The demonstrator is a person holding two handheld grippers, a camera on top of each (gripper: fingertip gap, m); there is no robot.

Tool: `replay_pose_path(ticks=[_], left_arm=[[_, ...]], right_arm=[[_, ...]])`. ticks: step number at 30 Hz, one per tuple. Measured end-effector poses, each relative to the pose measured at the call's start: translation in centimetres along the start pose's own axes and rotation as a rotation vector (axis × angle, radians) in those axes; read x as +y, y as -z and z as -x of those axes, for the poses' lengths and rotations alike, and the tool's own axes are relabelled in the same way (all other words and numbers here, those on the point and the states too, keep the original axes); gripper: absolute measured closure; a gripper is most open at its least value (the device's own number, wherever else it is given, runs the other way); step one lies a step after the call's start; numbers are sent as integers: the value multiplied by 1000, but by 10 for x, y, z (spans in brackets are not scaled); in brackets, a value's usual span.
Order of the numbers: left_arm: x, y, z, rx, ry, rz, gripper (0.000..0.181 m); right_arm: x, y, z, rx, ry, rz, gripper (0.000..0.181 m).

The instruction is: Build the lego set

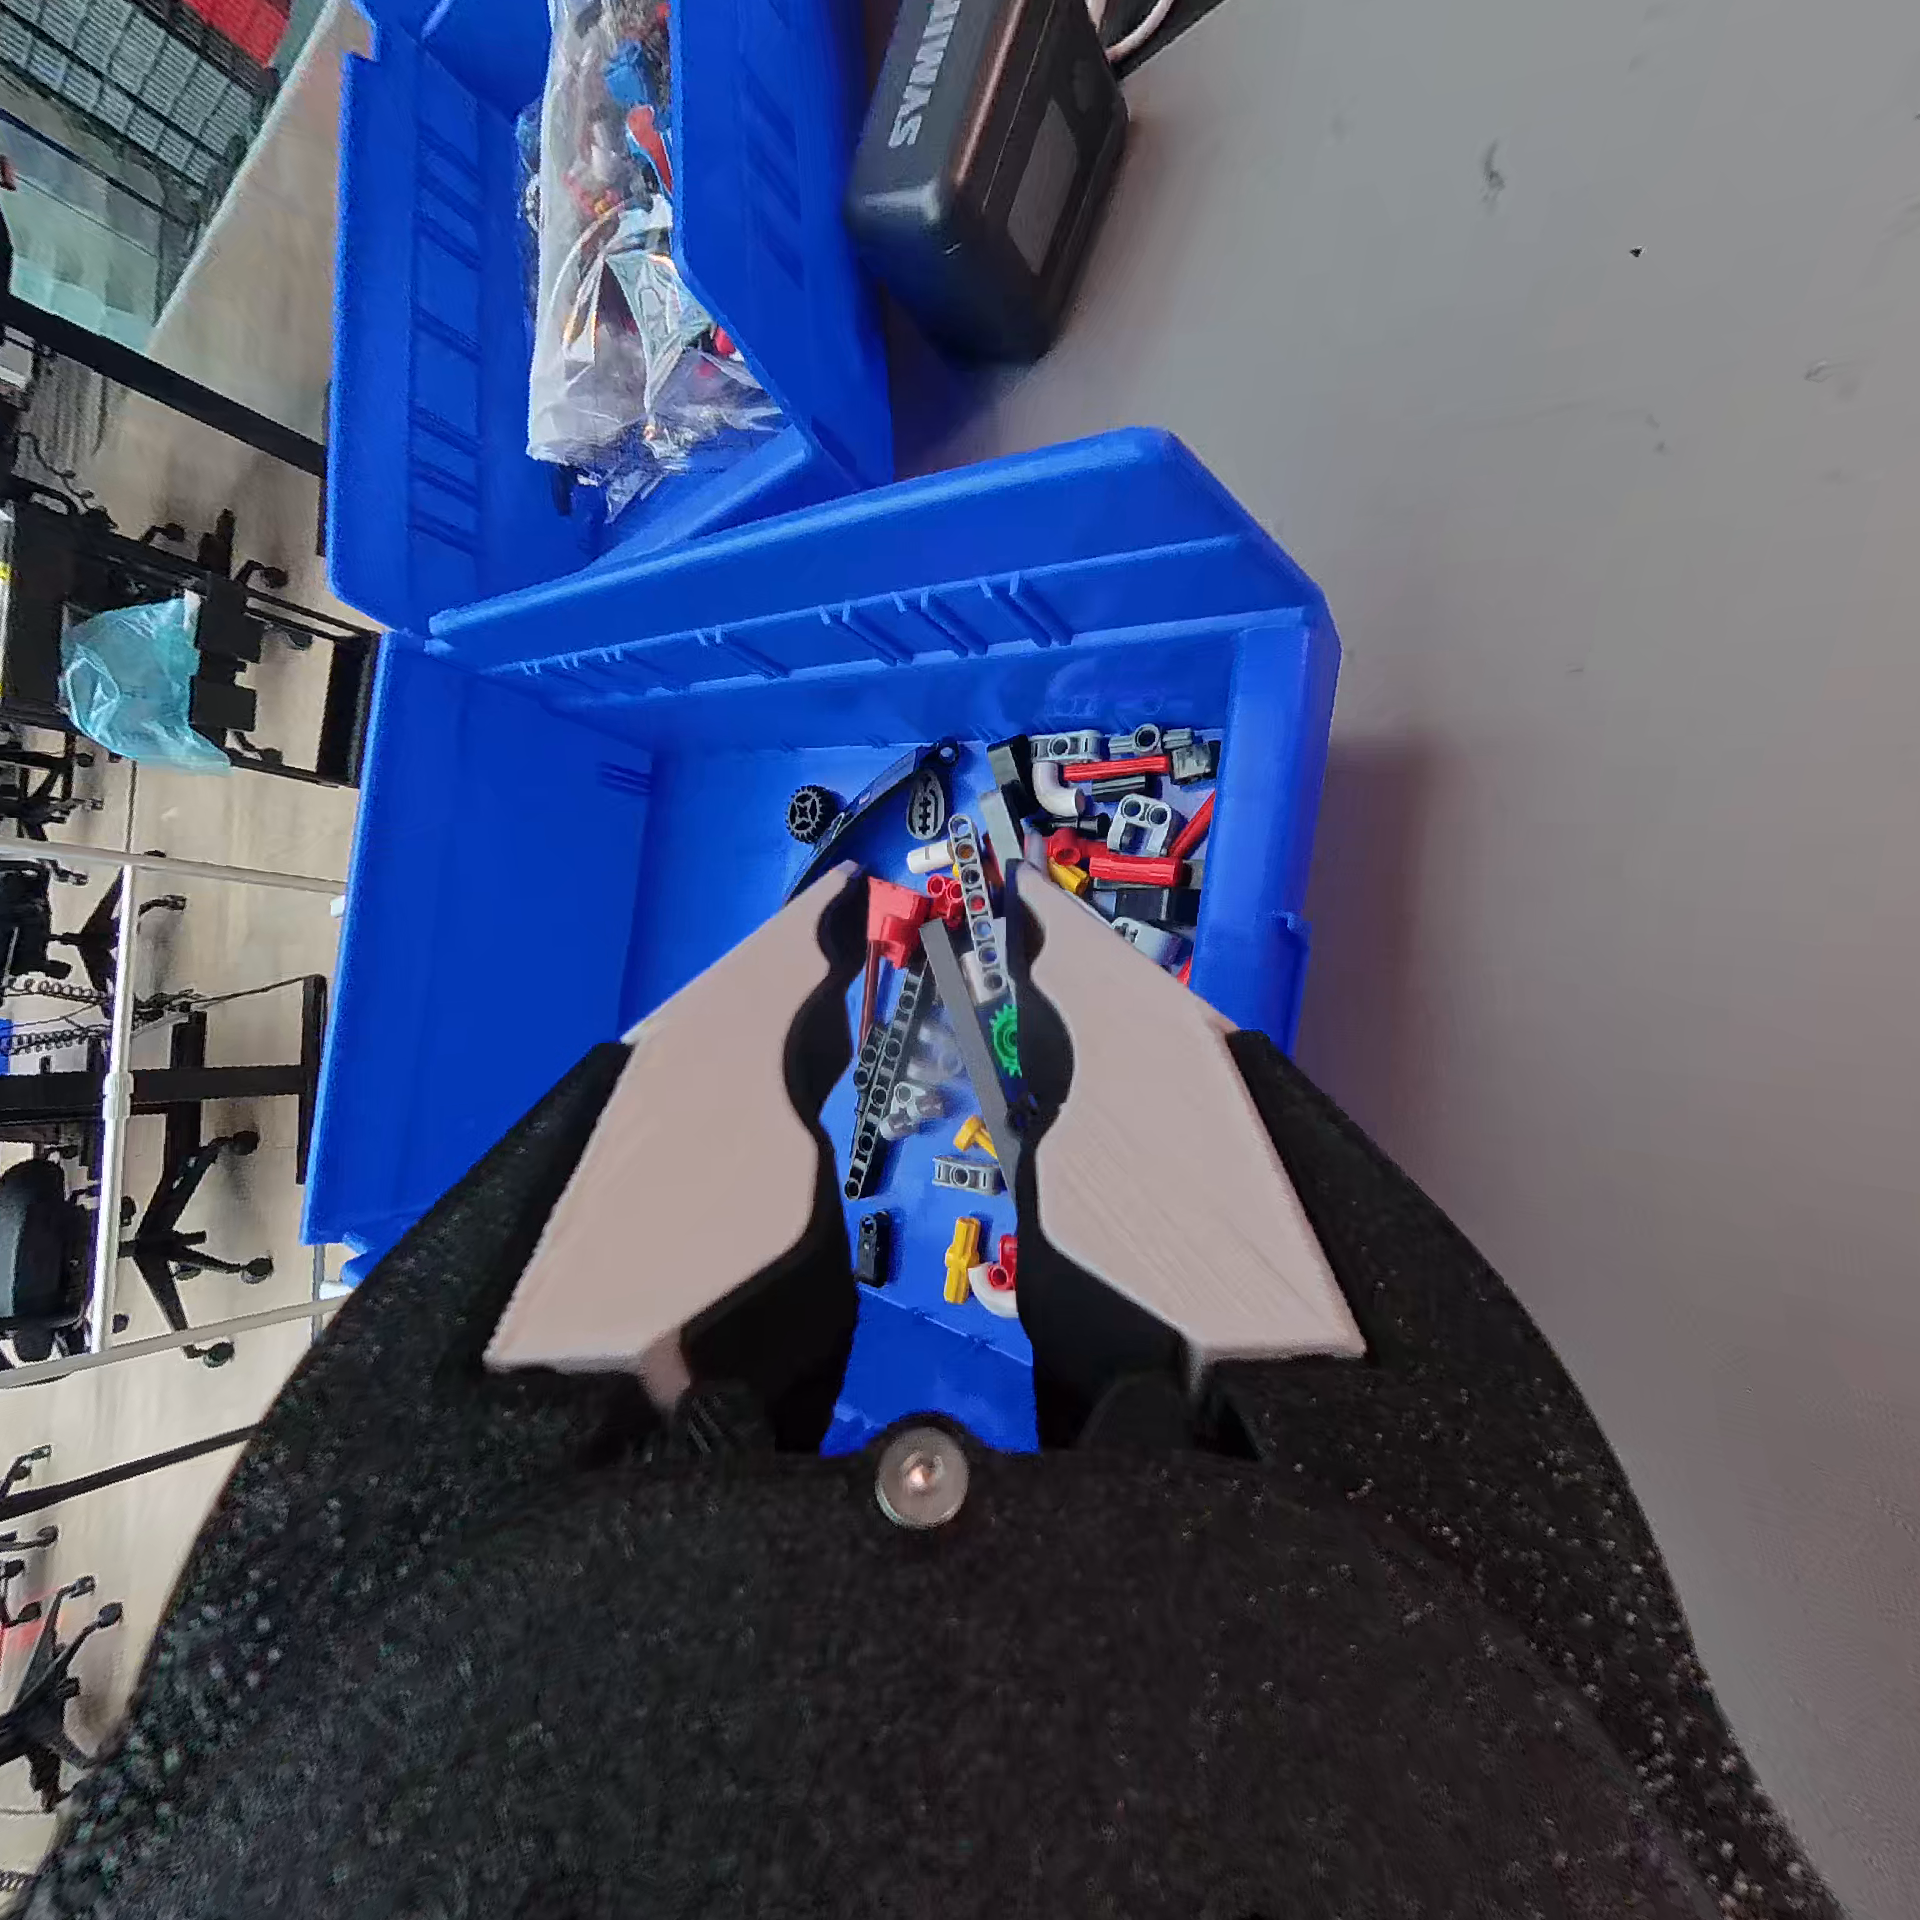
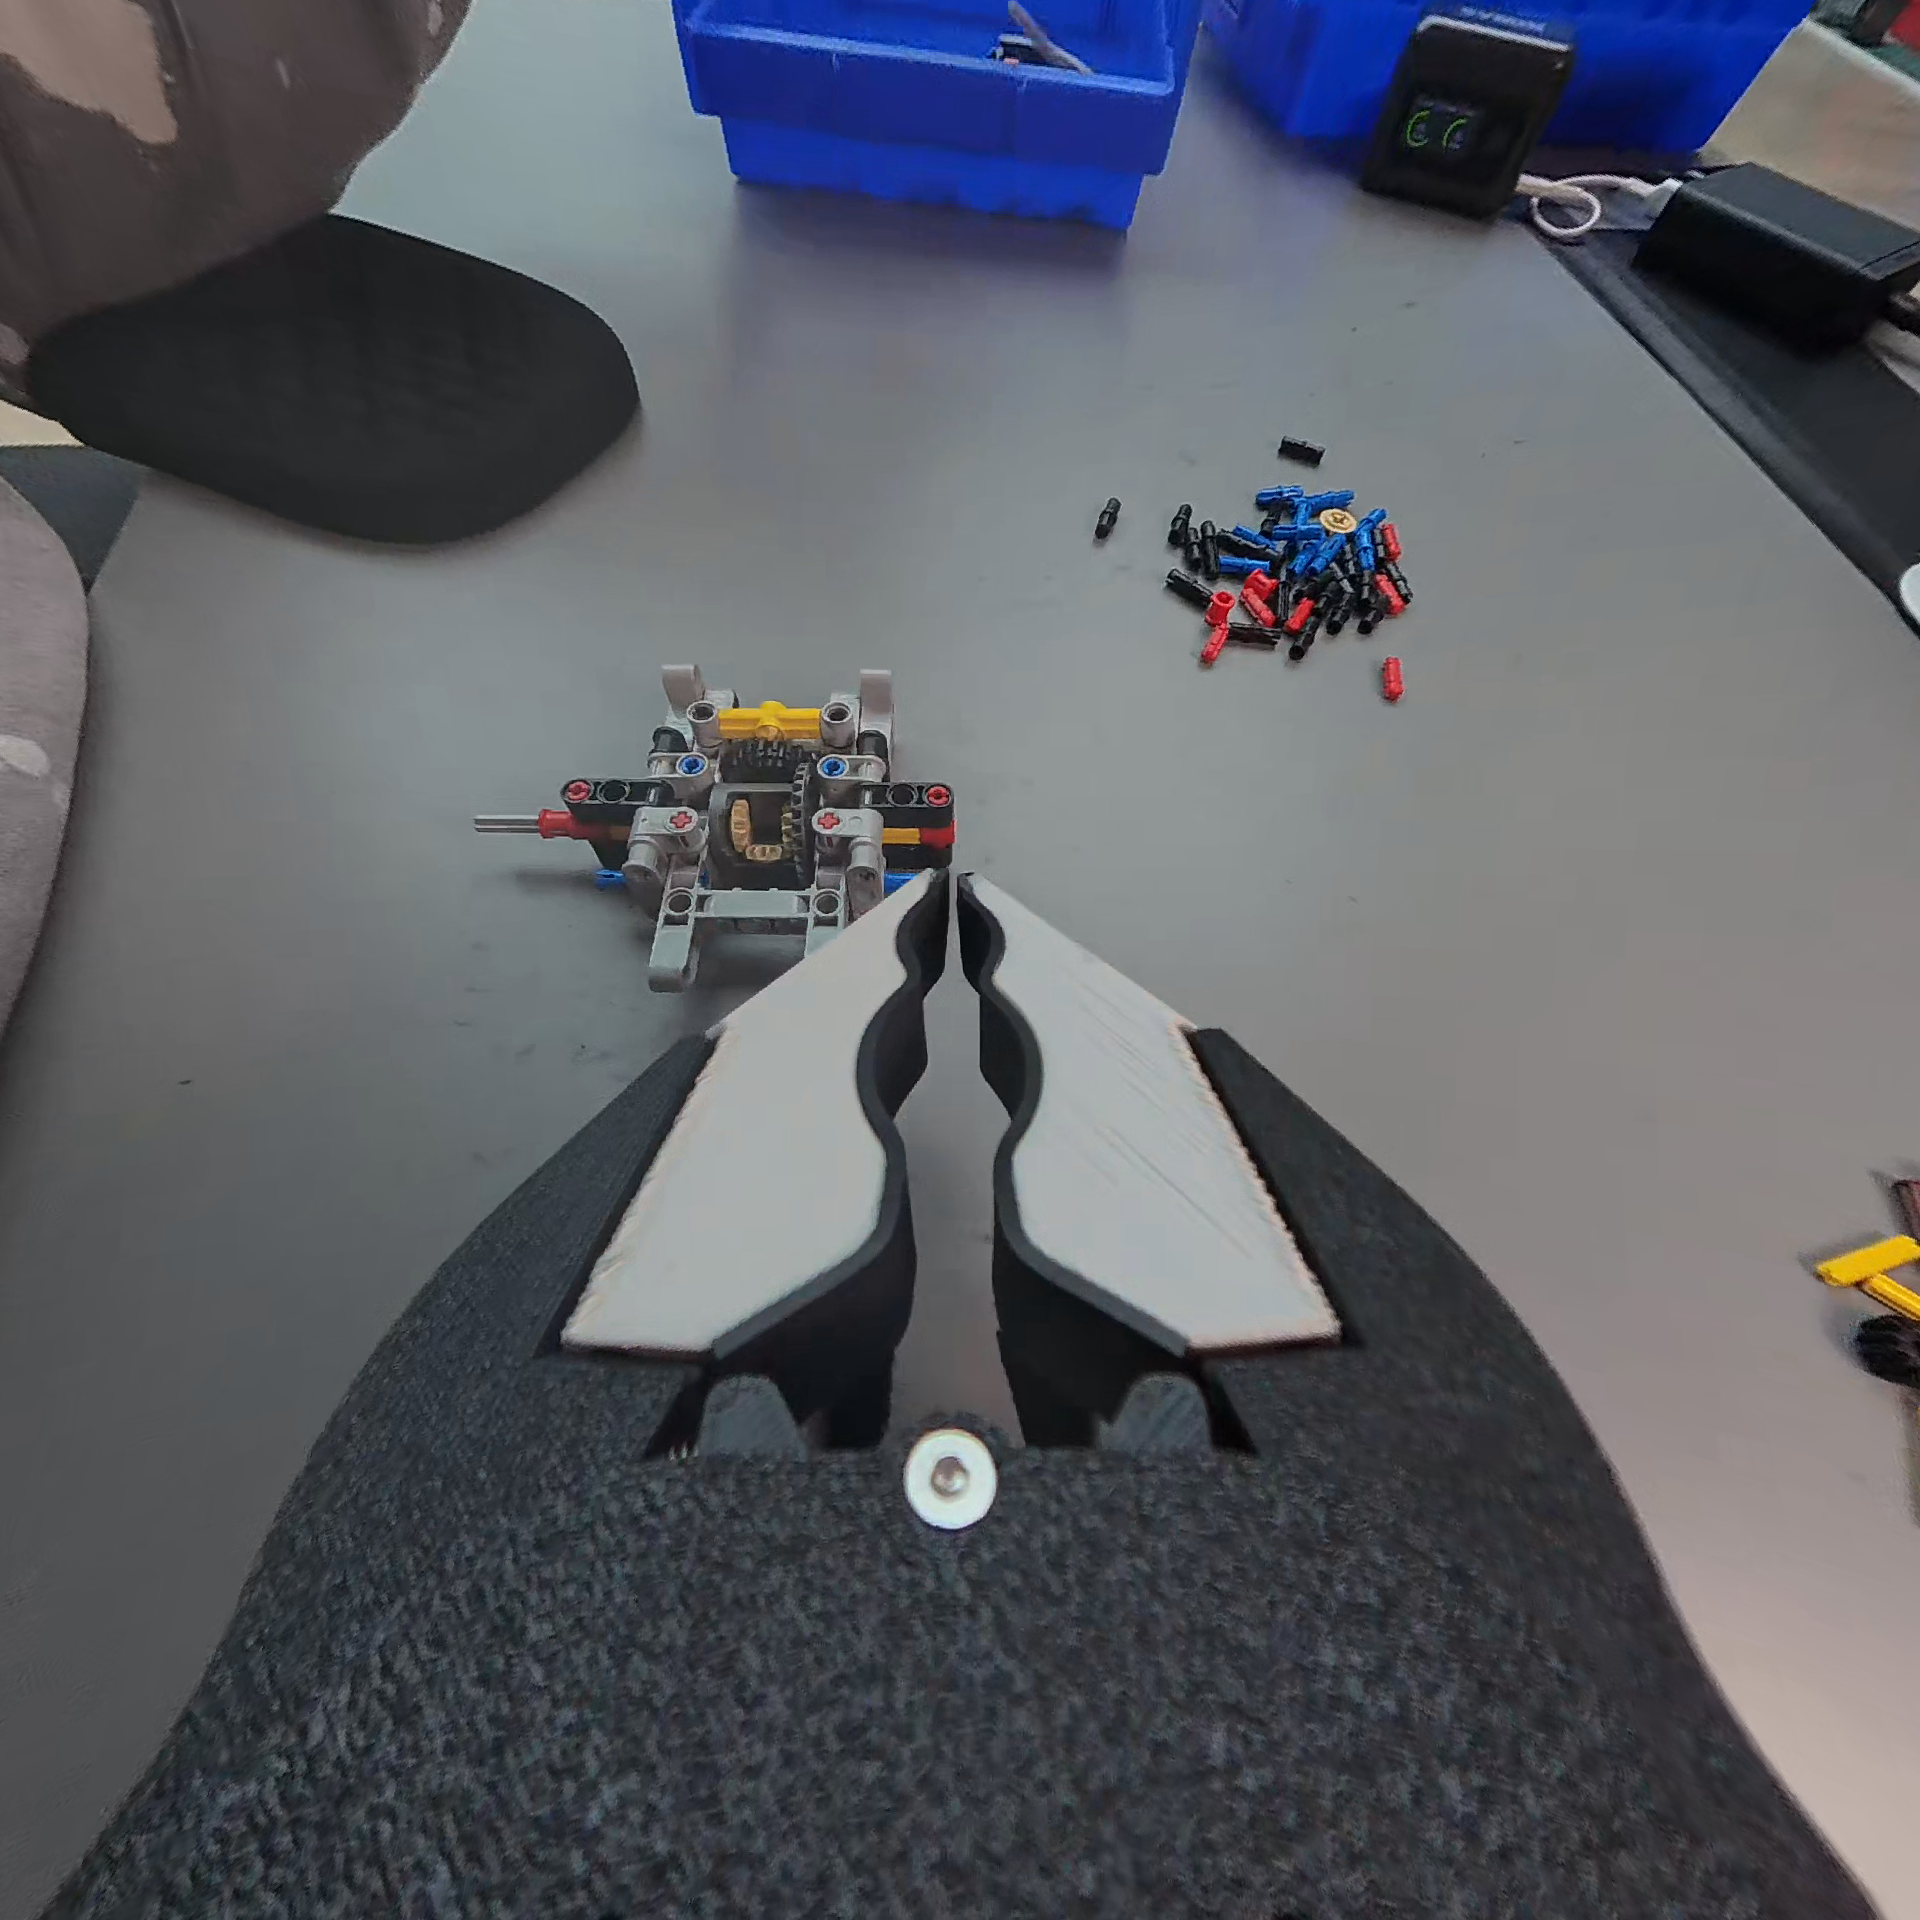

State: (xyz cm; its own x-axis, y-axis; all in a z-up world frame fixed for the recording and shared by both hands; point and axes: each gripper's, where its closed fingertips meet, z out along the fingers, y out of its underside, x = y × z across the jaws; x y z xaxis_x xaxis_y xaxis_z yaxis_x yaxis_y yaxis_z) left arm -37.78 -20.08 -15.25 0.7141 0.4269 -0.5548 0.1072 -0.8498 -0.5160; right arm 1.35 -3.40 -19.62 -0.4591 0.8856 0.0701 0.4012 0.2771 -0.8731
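In the left wrist view my left gripper (image 1: 935, 873) is open and hovers over a blue bin (image 1: 499, 935) of loose lego parts (image 1: 1122, 821). A grey holed beam (image 1: 977, 914) and a red piece (image 1: 894, 914) lie in the bin below the gap between the fingers; the pads press on nothing. In the right wrist view my right gripper (image 2: 953, 881) is shut with nothing between its tips. It sits just right of the part-built grey and black gear assembly (image 2: 758, 821) on the grey table. A heap of small blue, black and red pins (image 2: 1294, 566) lies farther right.
A second blue bin (image 1: 416, 312) holds clear bags of parts (image 1: 634, 270). A black device (image 1: 987, 177) stands beside it on the table. In the right wrist view, blue bins (image 2: 935, 114) stand at the far edge, a black pad (image 2: 332, 384) lies at left, and yellow pieces (image 2: 1870, 1273) lie at the right edge. Tip to tip, the grippers are about 45 cm apart. The black device (image 1: 987, 177) is about 20 cm from my left fingertips and 50 cm from my right. It turns up in the right wrist view (image 2: 1438, 59) as well.
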Motion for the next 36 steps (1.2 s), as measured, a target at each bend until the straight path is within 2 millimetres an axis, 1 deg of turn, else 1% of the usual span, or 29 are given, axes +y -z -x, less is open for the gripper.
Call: replay_pose_path(ticks=[3, 4, 5, 6, 7, 9, 11, 12, 13, 15, 17, 19, 21, 26, 29, 36], left_arm=[[-21, 11, -8, -1, -16, -104, 151], [-32, 17, -17, 25, -27, -158, 150], [-44, 24, -31, 72, -46, -224, 150], [-57, 33, -51, 140, -72, -293, 150], [-69, 43, -75, 224, -101, -359, 151], [-88, 65, -131, 425, -171, -477, 152], [-95, 83, -185, 620, -222, -547, 157], [-95, 87, -207, 694, -246, -556, 159], [-94, 88, -226, 742, -268, -556, 164], [-90, 80, -255, 819, -303, -513, 171], [-85, 67, -273, 872, -311, -451, 171], [-84, 61, -285, 915, -299, -421, 171], [-88, 59, -290, 932, -287, -416, 170], [-97, 51, -287, 889, -297, -424, 171], [-97, 48, -286, 890, -315, -420, 174], [-97, 42, -289, 884, -345, -411, 173]], right_arm=[[1, -4, 4, -14, -2, 16, 178], [1, -5, 3, -13, -4, 19, 178], [0, -7, 2, -8, -7, 20, 178], [-1, -8, 0, 1, -13, 18, 178], [-3, -10, -4, 11, -21, 13, 178], [-6, -13, -11, 34, -43, 3, 178], [-8, -16, -16, 58, -59, -1, 178], [-9, -17, -18, 68, -61, 0, 178], [-9, -19, -19, 73, -61, 2, 178], [-9, -20, -20, 80, -55, 6, 178], [-9, -20, -19, 85, -47, 8, 178], [-9, -19, -19, 91, -41, 3, 178], [-9, -17, -18, 94, -39, -3, 178], [-10, -13, -17, 89, -47, -18, 178], [-10, -11, -16, 86, -48, -24, 178], [-9, -10, -14, 81, -48, -24, 178]])
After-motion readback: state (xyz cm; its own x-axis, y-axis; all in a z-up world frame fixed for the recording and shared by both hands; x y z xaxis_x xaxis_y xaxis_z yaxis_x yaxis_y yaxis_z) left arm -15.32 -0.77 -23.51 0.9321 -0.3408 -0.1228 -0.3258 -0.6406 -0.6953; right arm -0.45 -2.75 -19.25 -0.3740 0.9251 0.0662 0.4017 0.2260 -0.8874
